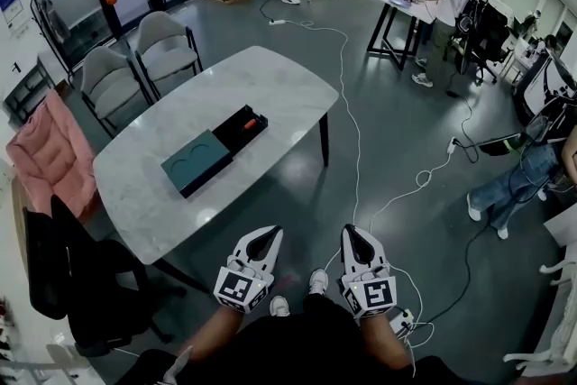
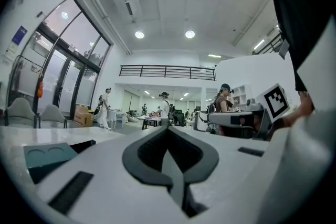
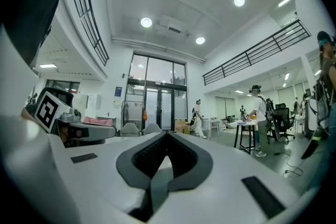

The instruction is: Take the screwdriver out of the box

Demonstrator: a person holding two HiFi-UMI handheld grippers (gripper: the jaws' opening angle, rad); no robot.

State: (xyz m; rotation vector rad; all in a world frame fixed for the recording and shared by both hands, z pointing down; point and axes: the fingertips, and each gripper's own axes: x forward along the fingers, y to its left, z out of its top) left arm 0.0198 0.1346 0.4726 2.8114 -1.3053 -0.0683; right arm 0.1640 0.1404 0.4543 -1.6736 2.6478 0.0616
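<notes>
- My left gripper (image 1: 269, 235) had its jaws pressed together with nothing between them; its own view (image 2: 168, 129) showed the dark pads meeting at the tip.
- My right gripper (image 1: 352, 234) sat just beside it on the right, its jaws likewise together and empty (image 3: 167, 135).
- Both pointed level, held above the grey floor, with a pair of white shoes (image 1: 317, 281) below and between them.
- A white cable (image 1: 346, 104) ran across the floor ahead of the right gripper.
- The pale marble table (image 1: 171, 212) began just ahead and left of the left gripper.
- The box (image 1: 233, 133) lay open on that table, well apart from both grippers, ahead and to the left.
- The screwdriver (image 1: 251, 121), with a red handle, lay inside the box's black tray.
- A teal lid (image 1: 196, 160) lay against the tray's nearer end; the left gripper view caught it low on the left (image 2: 47, 157).
- Two grey chairs (image 1: 167, 45) stood beyond the table's far side.
- A pink jacket (image 1: 45, 153) hung further left.
</notes>
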